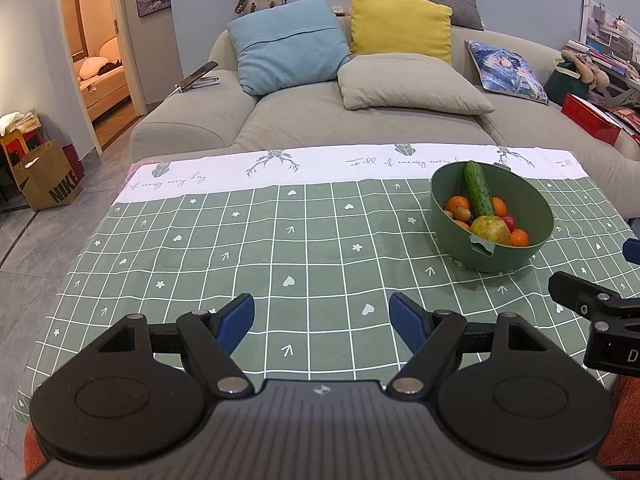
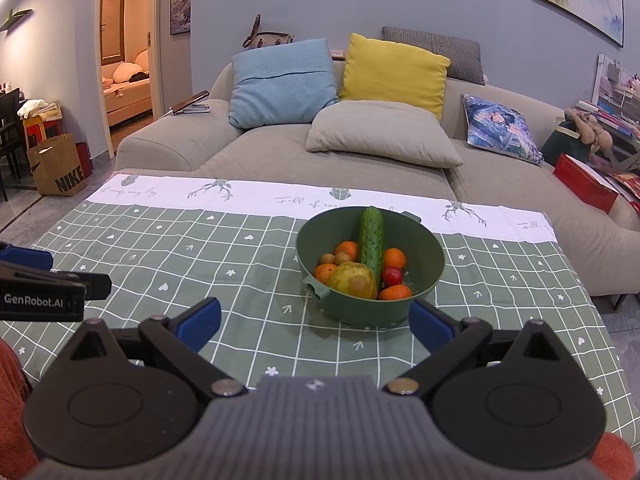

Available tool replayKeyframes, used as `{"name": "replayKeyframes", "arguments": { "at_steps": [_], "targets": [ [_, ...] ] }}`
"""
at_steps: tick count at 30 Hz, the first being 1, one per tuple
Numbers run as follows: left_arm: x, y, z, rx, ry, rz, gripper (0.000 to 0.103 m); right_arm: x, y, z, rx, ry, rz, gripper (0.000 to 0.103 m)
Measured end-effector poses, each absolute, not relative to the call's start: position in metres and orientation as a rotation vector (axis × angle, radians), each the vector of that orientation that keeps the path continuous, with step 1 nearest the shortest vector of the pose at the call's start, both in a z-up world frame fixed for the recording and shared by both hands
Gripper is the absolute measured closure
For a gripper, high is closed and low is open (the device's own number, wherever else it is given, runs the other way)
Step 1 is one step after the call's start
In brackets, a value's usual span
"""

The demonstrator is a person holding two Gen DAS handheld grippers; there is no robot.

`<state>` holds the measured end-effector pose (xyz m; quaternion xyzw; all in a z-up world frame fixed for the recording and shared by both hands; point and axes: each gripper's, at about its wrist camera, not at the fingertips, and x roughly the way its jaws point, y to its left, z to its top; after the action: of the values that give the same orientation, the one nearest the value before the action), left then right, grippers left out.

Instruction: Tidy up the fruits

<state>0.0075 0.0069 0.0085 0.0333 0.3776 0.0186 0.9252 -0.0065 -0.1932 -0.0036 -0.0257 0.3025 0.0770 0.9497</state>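
Observation:
A green bowl [image 1: 536, 216] [image 2: 432, 256] stands on the checked tablecloth, holding a cucumber [image 1: 478, 189] [image 2: 371, 240], a yellow-green pear [image 1: 490, 229] [image 2: 354, 279], several oranges [image 2: 395, 258], a red fruit [image 2: 392, 276] and small brown nuts [image 2: 341, 258]. My left gripper [image 1: 322, 322] hovers open over bare cloth, left of and nearer than the bowl. My right gripper [image 2: 316, 320] is open too, its blue fingertips just short of the bowl's near side. Neither holds anything.
The table [image 1: 240, 240] is covered by a green grid cloth with a white far border. A beige sofa [image 1: 320, 116] with several cushions stands right behind it. A paper bag [image 1: 48, 176] sits on the floor at left.

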Motion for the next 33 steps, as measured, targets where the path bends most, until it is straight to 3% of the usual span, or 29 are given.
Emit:
{"name": "replayKeyframes", "arguments": {
  "at_steps": [33],
  "targets": [
    [0.0069, 0.0064, 0.014, 0.046, 0.762, 0.038, 0.013, -0.0054, -0.1957, -0.0047, -0.042, 0.617, 0.159, 0.006]
  ]
}}
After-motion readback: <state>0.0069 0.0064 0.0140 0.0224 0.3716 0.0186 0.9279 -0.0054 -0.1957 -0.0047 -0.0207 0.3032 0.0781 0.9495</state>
